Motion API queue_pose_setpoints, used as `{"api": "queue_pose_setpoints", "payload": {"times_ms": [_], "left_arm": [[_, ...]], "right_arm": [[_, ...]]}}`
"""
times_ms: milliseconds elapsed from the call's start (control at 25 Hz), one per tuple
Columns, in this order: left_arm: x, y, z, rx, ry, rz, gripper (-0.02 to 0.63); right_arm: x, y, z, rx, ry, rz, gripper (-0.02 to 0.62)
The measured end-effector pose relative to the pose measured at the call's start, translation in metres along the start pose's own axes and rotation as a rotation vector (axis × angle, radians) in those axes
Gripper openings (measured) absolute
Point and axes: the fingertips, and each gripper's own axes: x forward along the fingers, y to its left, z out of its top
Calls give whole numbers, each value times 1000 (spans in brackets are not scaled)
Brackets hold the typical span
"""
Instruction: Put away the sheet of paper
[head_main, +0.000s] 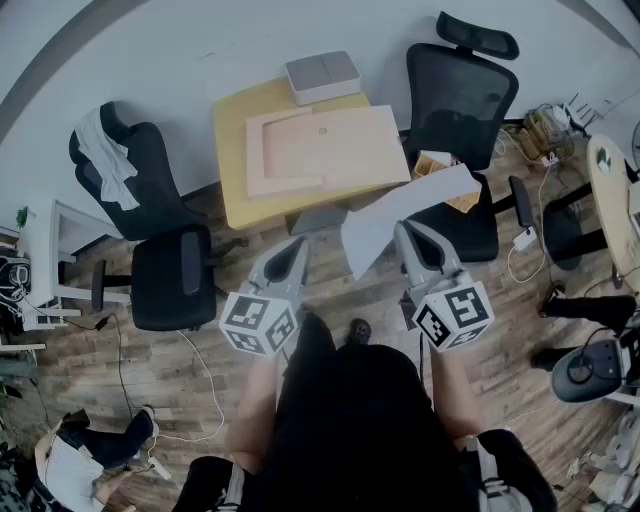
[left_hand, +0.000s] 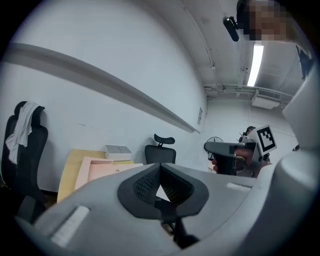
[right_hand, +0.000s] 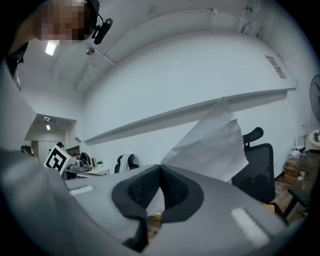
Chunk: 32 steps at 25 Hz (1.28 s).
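A white sheet of paper (head_main: 400, 215) hangs in the air in front of the yellow table (head_main: 235, 150). My right gripper (head_main: 402, 228) is shut on its lower edge. In the right gripper view the sheet of paper (right_hand: 215, 145) rises up and to the right from between the closed jaws of the right gripper (right_hand: 160, 167). My left gripper (head_main: 300, 243) is to the left of the sheet, apart from it. Its jaws meet at the tips of the left gripper (left_hand: 160, 165) with nothing held. Flat pink boards (head_main: 320, 150) lie on the table.
A grey box (head_main: 322, 76) sits at the table's far edge. One black office chair (head_main: 455, 90) stands right of the table and another (head_main: 150, 220), draped with white cloth, to its left. Cables and clutter lie on the wooden floor at the right (head_main: 545, 130).
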Motion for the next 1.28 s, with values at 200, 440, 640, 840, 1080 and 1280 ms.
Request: {"api": "queue_pose_setpoints", "payload": {"times_ms": [200,440,640,840,1080,1280], "left_arm": [[4,-2,7,-2,-10,4,9],[6,-9,5,0,-7,2,9],[7,-13,-2,-1,4,6,9],[9,-17,-9,-6,14,7,9],[12,-15,-19,-12,39,24,9],[10,-9,-25,-25,56,45,9]], "right_arm": [[0,1,3,-10,0,18,2],[-8,-4,4,-14,-2,16,2],[-16,-8,0,-26,5,22,2],[-24,-17,-2,43,-7,18,2],[-28,-31,-11,86,7,-1,2],[-21,-38,-17,94,35,-3,2]]}}
